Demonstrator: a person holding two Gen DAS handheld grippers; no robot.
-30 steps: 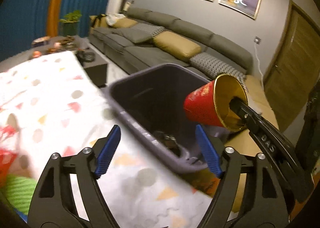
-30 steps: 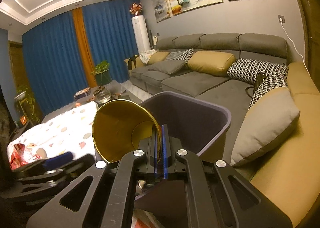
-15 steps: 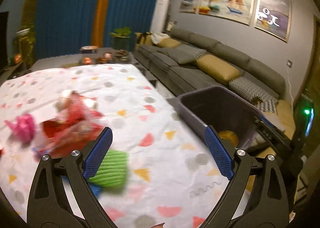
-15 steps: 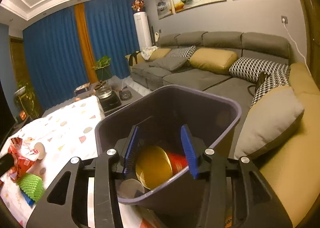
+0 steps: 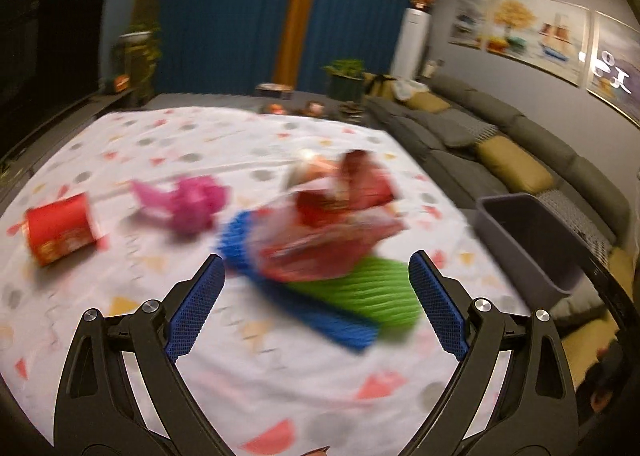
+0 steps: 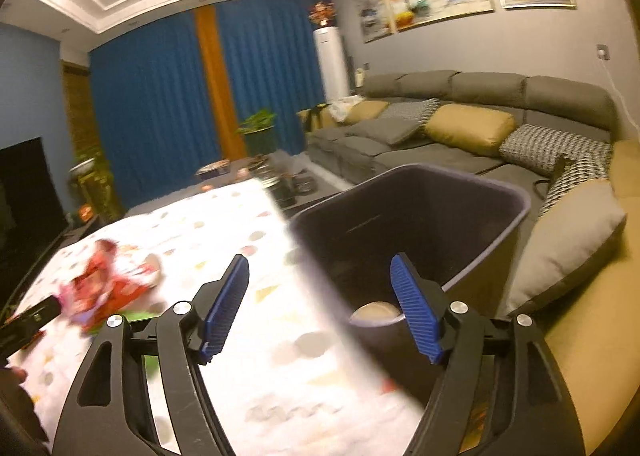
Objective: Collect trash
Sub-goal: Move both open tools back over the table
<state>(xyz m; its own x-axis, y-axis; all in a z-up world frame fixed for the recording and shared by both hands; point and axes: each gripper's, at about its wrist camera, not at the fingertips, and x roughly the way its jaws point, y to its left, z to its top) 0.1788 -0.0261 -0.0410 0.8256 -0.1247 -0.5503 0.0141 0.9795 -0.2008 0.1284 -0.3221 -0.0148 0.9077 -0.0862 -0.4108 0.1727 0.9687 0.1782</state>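
Trash (image 5: 328,223) lies left of the bin (image 6: 420,223), into which your right gripper (image 6: 320,308), now wide, just dropped the cup; your left gripper (image 5: 316,304), wide too, has swung toward the wrappers next.

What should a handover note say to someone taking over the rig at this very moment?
Left gripper: open, empty, facing the trash pile.
Right gripper: open, empty, over the bin's near rim.
Bin stands at the table's edge, with something pale and round inside.
Left on the tablecloth: red cup on its side, pink wrapper, red snack bag lying on blue and green ribbed pieces.
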